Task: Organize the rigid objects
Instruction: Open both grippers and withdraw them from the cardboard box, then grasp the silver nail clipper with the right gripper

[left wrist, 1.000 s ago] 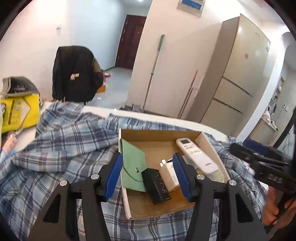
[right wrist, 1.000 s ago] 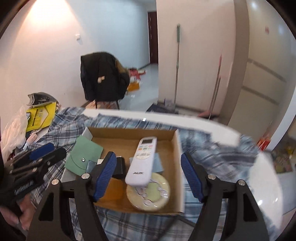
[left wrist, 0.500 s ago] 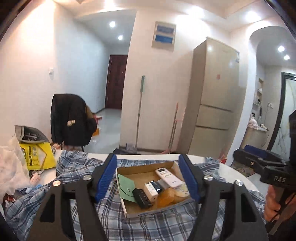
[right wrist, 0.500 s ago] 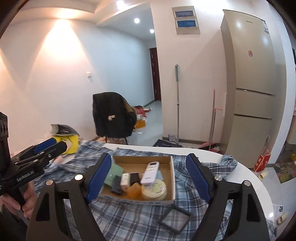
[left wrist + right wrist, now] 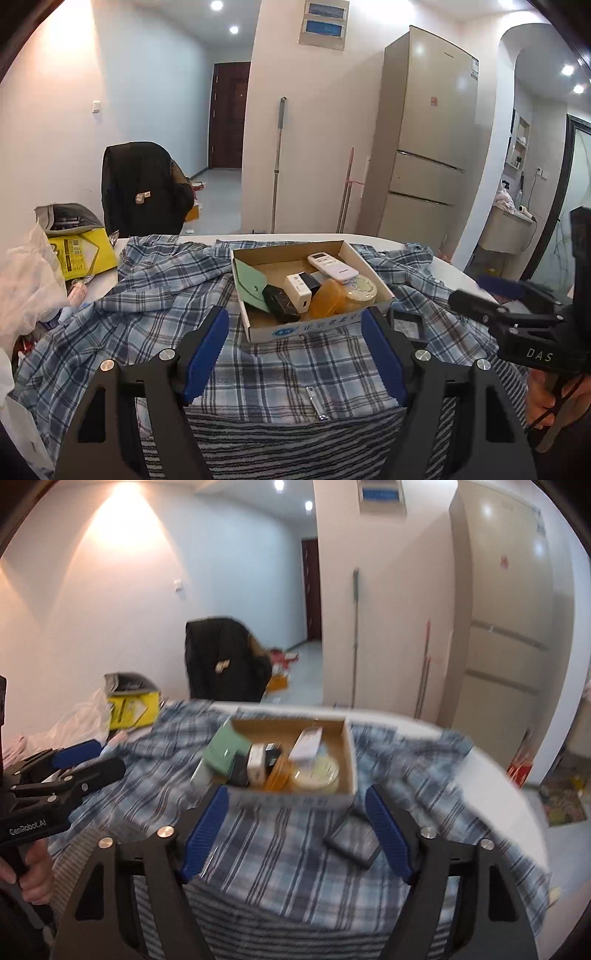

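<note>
An open cardboard box [image 5: 314,328] [image 5: 291,797] sits on a blue plaid cloth [image 5: 155,295]. It holds a green pouch [image 5: 251,284], a white remote [image 5: 332,266], a white block [image 5: 297,291], a black case [image 5: 280,302], an orange case [image 5: 327,299] and a round pale tin [image 5: 360,288]. My left gripper [image 5: 293,325] hangs open in front of the box, apart from it and holding nothing. My right gripper [image 5: 295,801] is also short of the box; its jaws are closing with nothing between them. A flat black square [image 5: 354,840] and a small metal clipper [image 5: 316,402] lie on the cloth.
A yellow bag [image 5: 77,251] and a white plastic bag [image 5: 26,280] crowd the table's left side. Behind the table stand a chair with a black jacket [image 5: 144,188], a mop [image 5: 277,166] and a tall fridge [image 5: 424,133]. The white table edge [image 5: 491,768] curves away on the right.
Both grippers have pulled back and up from over the box, which now looks smaller and farther. The left jaws have spread wider. Nothing has been picked up.
</note>
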{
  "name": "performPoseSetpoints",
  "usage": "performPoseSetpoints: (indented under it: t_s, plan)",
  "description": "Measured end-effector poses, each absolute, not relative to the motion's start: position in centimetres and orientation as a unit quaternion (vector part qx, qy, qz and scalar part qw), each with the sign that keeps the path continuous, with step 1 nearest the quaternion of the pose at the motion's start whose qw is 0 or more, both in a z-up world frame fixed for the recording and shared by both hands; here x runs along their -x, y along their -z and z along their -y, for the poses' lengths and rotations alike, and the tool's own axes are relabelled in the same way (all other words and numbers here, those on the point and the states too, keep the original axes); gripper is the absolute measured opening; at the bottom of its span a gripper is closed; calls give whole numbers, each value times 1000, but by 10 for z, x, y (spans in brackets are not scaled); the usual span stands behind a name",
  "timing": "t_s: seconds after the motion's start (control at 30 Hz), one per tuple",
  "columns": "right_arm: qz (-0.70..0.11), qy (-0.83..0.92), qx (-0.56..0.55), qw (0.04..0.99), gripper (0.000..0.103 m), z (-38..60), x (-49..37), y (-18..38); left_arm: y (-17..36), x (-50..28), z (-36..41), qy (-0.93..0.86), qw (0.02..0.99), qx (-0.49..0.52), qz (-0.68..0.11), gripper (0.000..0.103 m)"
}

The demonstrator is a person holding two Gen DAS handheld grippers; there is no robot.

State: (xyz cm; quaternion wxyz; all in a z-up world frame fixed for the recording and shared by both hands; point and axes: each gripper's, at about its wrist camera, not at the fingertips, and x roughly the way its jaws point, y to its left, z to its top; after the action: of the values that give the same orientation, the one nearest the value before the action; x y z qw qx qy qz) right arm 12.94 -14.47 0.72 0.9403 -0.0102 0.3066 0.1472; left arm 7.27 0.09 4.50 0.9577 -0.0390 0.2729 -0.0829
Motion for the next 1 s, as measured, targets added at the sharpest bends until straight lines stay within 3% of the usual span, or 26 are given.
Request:
performPoseSetpoints:
  t_s: [0.07,0.27,0.63,0.8,0.9,1.0]
  plan:
    - [-334,-161,5,929,55,143,-132,4,-38,-67,-9,83,962,53,-255,76]
    - [-429,-218,-11,877,34,124,-145,42,-21,-67,-41,55,964,57,-253,76]
    - [-570,-265,-21,778,32,47,-178,112,20,-81,-78,41,954,92,-281,76]
    - [-579,-256,7,774,29,30,-177,122,29,-85,-87,42,950,108,-288,76]
    - [-580,-236,34,779,17,23,-179,125,29,-85,-86,46,950,106,-289,76]
    - [-578,-223,59,783,12,19,-177,128,30,-84,-84,49,950,103,-290,76]
